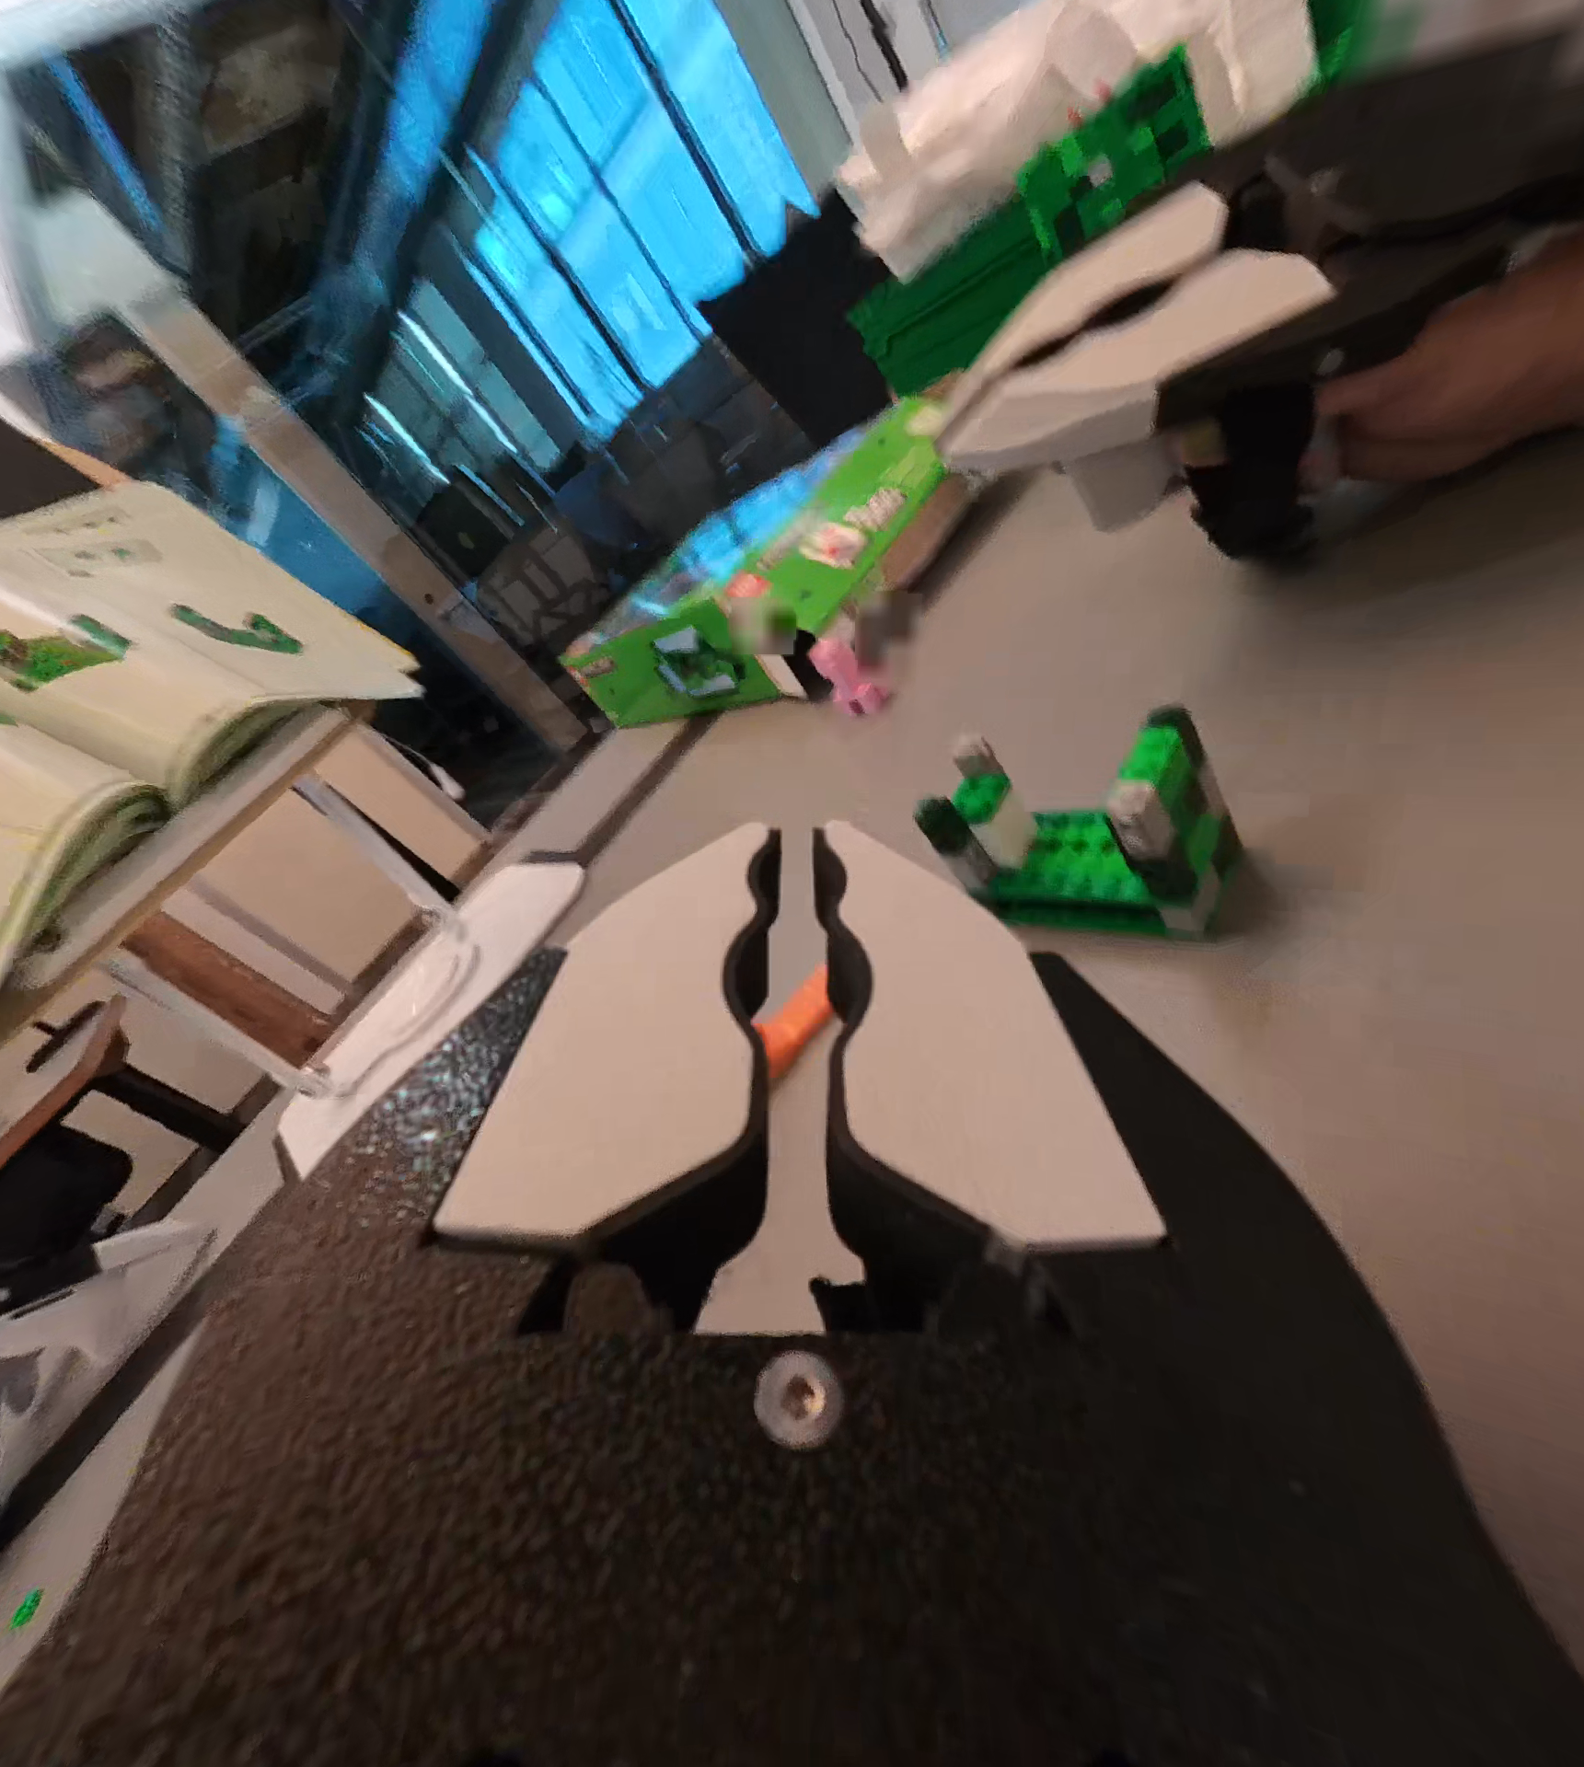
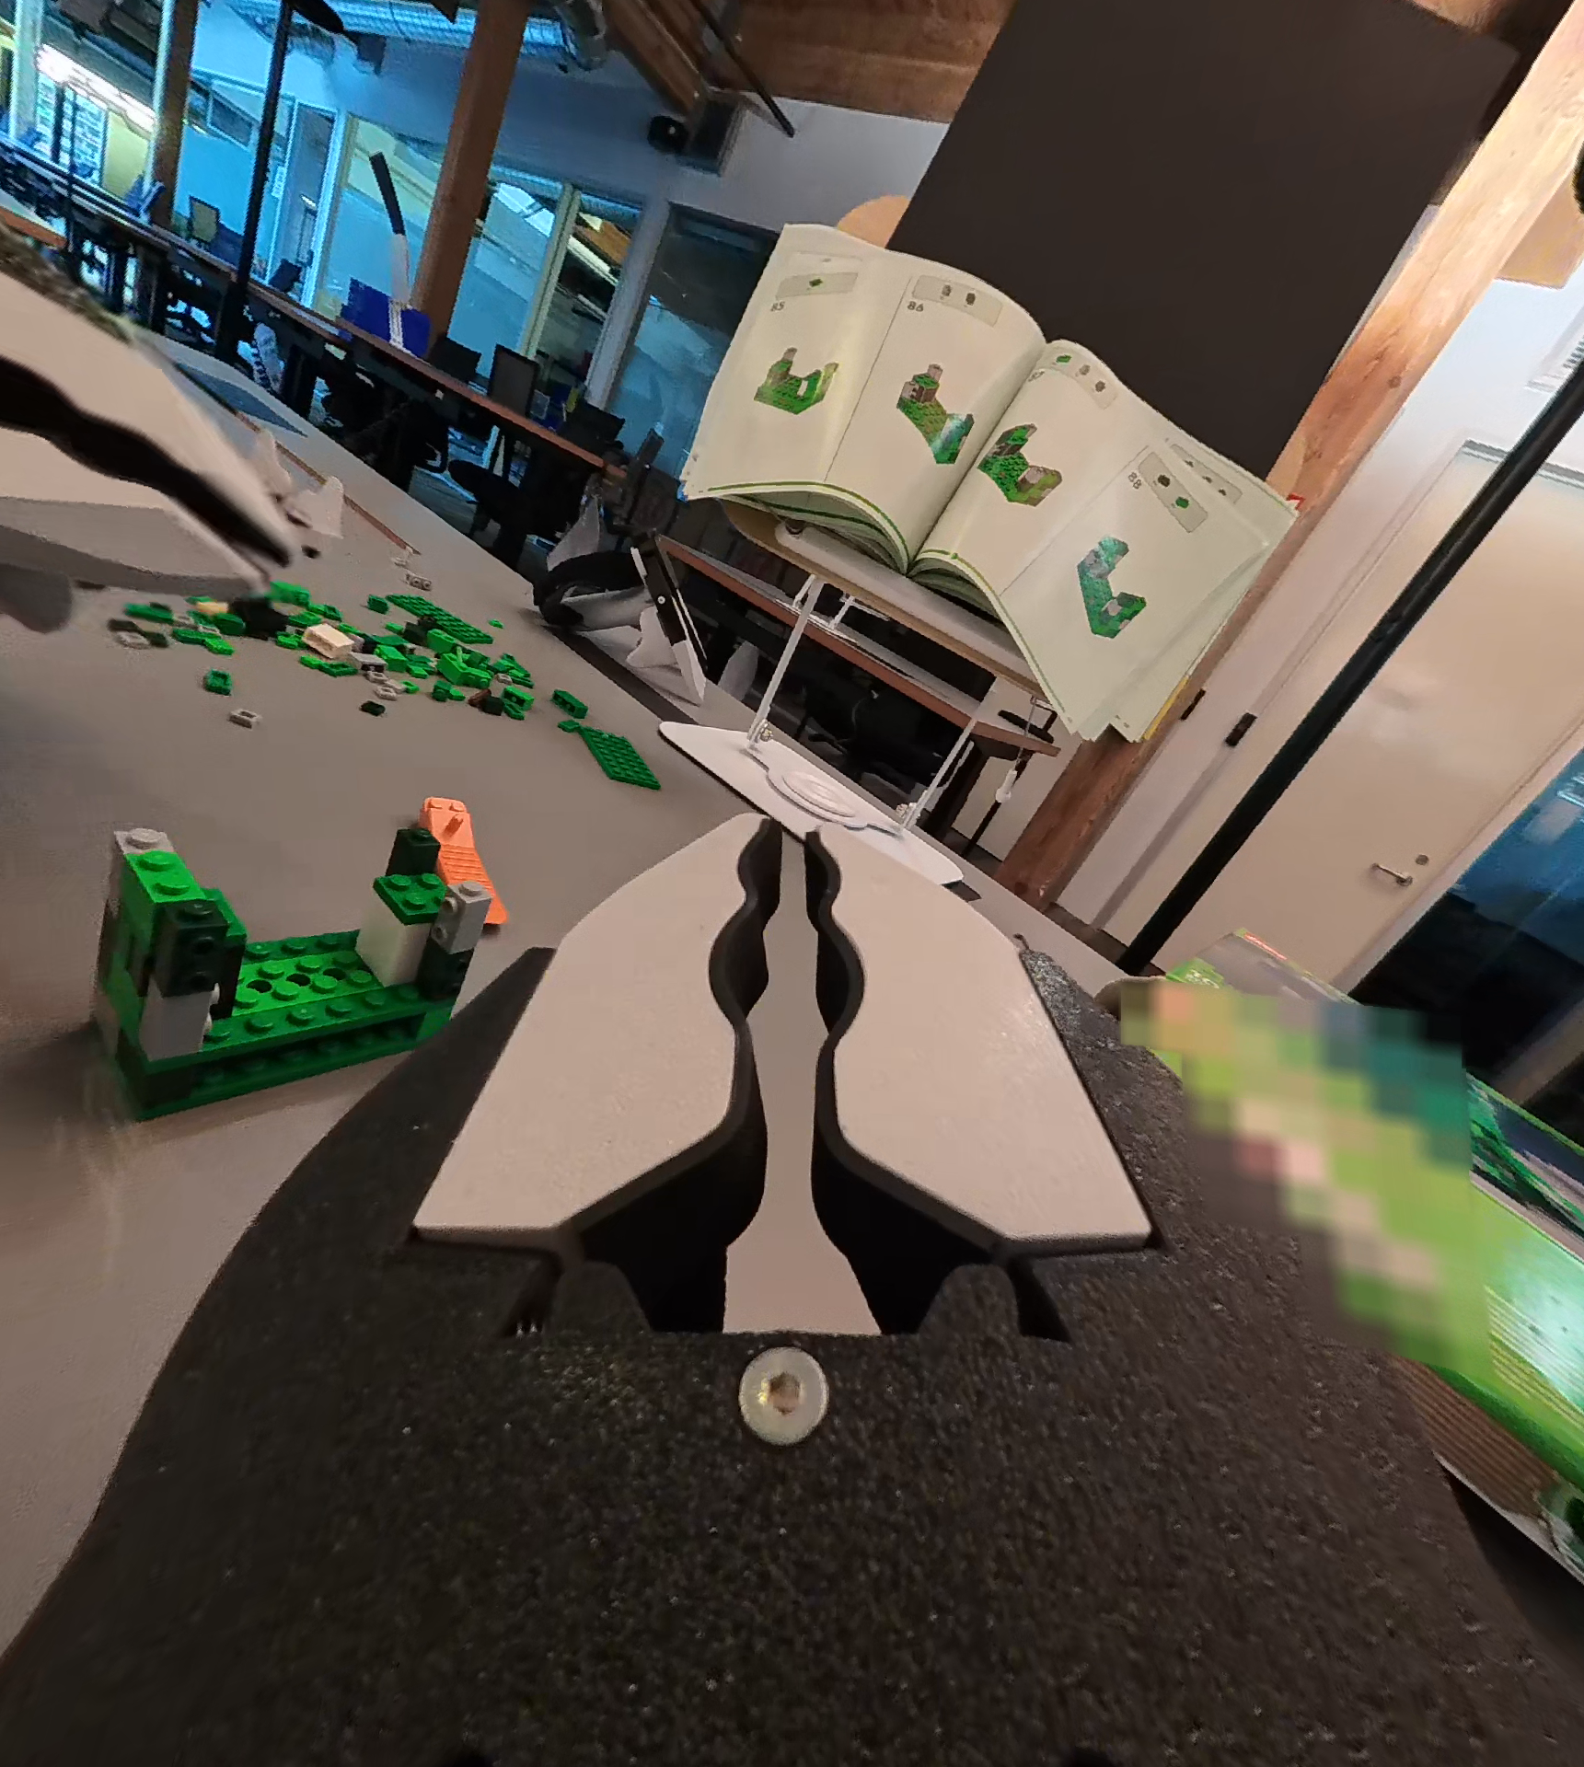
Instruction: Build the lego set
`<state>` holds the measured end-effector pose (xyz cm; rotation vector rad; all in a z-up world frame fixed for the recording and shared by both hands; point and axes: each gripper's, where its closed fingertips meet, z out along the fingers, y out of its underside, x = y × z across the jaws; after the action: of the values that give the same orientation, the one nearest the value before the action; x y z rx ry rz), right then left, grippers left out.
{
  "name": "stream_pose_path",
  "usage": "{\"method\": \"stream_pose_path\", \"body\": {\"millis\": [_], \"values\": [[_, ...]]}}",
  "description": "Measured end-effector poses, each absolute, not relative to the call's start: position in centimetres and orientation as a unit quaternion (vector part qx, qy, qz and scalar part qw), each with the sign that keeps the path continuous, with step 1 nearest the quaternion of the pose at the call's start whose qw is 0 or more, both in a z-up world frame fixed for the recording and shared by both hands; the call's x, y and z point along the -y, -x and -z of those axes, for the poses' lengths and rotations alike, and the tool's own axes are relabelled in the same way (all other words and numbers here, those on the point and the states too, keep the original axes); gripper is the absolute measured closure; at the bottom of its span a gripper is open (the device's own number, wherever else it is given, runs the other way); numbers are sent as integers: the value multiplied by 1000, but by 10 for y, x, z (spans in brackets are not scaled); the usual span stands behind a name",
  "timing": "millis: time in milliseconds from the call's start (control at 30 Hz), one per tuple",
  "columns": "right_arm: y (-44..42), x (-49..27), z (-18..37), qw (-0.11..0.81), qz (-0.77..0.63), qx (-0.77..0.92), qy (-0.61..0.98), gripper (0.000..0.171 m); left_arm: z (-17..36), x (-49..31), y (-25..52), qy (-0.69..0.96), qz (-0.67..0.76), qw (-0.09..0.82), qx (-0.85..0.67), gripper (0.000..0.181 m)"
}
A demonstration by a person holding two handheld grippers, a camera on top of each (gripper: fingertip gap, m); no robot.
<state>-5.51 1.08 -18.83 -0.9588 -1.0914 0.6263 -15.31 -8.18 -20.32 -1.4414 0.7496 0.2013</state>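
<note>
A partly built green lego model (image 1: pixel 1094 851) stands on the grey table (image 1: pixel 1342 956); it also shows in the right wrist view (image 2: pixel 281 975). My left gripper (image 1: pixel 797 841) is shut and holds nothing, hovering left of the model. An orange brick separator (image 1: pixel 792 1037) lies on the table below it and shows through the finger gap; in the right wrist view it (image 2: pixel 458 861) lies behind the model. My right gripper (image 2: pixel 792 837) is shut and empty, to the right of the model. Loose green bricks (image 2: pixel 386 641) lie in a pile under the left gripper (image 2: pixel 276 564).
An open instruction booklet (image 2: pixel 960 430) rests on a stand at the table edge. A green set box (image 1: pixel 769 593) and a pink figure (image 1: pixel 850 679) lie beyond the model. A flat green plate (image 2: pixel 616 755) lies near the pile. A hand holds the right gripper (image 1: pixel 960 421). The left tips stand about 11 centimeters off the orange brick separator (image 1: pixel 792 1037).
</note>
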Motion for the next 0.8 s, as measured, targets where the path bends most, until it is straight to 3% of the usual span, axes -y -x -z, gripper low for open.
{"method": "stream_pose_path", "body": {"millis": [200, 300, 400, 533, 800], "values": [[55, -12, 189, 704, -278, 487, 436, 167, 217, 109, 175, 703, -121, 623, -321, 163], [54, -15, 189, 702, -283, 481, 443, 167, 205, 116, 244, 725, -234, 601, -241, 168], [53, -18, 188, 700, -290, 474, 448, 167, 211, 127, 332, 787, -260, 530, -180, 169], [52, -20, 188, 697, -298, 467, 455, 167, 248, 137, 429, 881, -213, 397, -142, 159], [52, -20, 189, 695, -298, 470, 454, 167, 286, 137, 472, 930, -120, 321, -135, 161]]}}
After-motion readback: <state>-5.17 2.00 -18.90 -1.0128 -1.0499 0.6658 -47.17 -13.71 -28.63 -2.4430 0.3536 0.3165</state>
